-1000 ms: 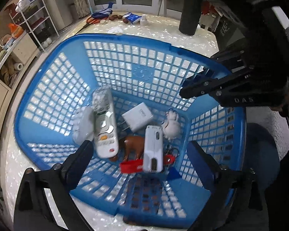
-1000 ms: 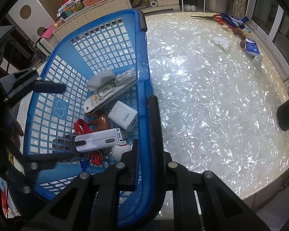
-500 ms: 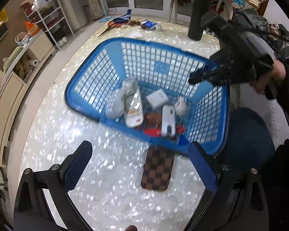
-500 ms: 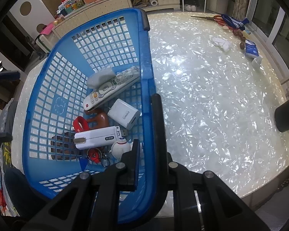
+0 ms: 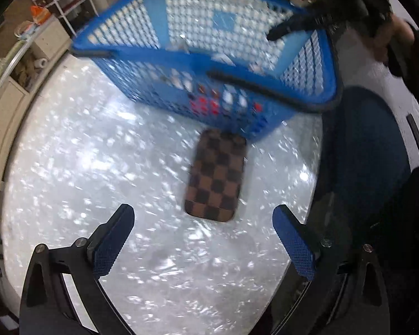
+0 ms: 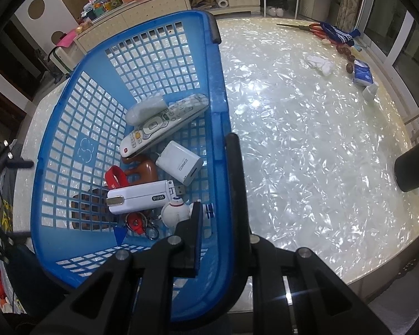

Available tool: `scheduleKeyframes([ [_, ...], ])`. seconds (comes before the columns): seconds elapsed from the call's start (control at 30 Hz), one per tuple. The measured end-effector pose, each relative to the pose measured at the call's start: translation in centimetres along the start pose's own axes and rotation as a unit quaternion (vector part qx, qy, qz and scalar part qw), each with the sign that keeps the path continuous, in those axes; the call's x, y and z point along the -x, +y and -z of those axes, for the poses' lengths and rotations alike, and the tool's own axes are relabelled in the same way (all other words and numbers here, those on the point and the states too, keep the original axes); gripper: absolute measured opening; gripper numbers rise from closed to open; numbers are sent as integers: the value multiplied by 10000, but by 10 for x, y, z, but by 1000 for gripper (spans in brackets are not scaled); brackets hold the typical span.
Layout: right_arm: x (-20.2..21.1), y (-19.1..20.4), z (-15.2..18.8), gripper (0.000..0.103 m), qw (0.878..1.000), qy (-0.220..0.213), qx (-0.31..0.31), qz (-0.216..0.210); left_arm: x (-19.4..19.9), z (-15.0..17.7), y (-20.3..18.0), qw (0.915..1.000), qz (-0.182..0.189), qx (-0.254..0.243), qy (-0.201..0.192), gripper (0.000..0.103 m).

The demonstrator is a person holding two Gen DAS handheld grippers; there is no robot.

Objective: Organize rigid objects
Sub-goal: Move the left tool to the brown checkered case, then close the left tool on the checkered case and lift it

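- The checkered case [image 5: 215, 178], brown and dark squares, lies flat on the pearly counter [image 5: 83, 167] just outside the blue basket [image 6: 218, 117], its long axis running from the basket's near wall toward the left gripper [image 5: 204, 240].
- The left gripper's fingers [image 5: 113, 241] stand wide apart, empty, above the counter on the side of the case away from the basket.
- The right gripper [image 6: 218, 223] is clamped on the basket's rim, fingers together over the wall.
- Inside the basket: a white remote [image 6: 162, 125] lying slantwise, a grey pouch [image 6: 146, 109], a white charger [image 6: 178, 162] with unclear lettering, a white dongle [image 6: 142, 196] marked "WiFi6", a brown figurine [image 6: 142, 169], a red band [image 6: 116, 177], a small white round figure [image 6: 176, 210], and a red keyring [image 6: 138, 223].
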State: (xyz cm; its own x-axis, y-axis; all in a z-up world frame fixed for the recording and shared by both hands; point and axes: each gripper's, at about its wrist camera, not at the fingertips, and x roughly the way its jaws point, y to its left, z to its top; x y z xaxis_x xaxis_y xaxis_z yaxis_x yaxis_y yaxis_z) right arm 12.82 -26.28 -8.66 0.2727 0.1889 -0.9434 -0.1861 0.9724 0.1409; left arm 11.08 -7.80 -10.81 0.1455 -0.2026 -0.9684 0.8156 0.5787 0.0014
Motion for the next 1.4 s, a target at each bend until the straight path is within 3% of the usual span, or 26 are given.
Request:
scheduleKeyframes([
  [0.53, 0, -3, -1, 14, 10000, 21, -34, -57, -67, -10, -16, 9987, -89, -494, 2, 99],
  [0.67, 0, -4, -1, 14, 9999, 4, -60, -96, -75, -15, -11, 9993, 84, -360, 17, 91],
  [0.77, -1, -5, -1, 14, 9999, -1, -75, -127, -84, -16, -1, 9995, 219, -207, 124, 70],
  [1.2, -1, -5, 0, 14, 9999, -5, -69, -125, -79, -5, 8, 9998, 119, -44, -130, 69],
  [1.4, -2, -5, -1, 14, 9999, 0, -64, -118, -53, 3, 7, 9994, 134, -2, -329, 69],
])
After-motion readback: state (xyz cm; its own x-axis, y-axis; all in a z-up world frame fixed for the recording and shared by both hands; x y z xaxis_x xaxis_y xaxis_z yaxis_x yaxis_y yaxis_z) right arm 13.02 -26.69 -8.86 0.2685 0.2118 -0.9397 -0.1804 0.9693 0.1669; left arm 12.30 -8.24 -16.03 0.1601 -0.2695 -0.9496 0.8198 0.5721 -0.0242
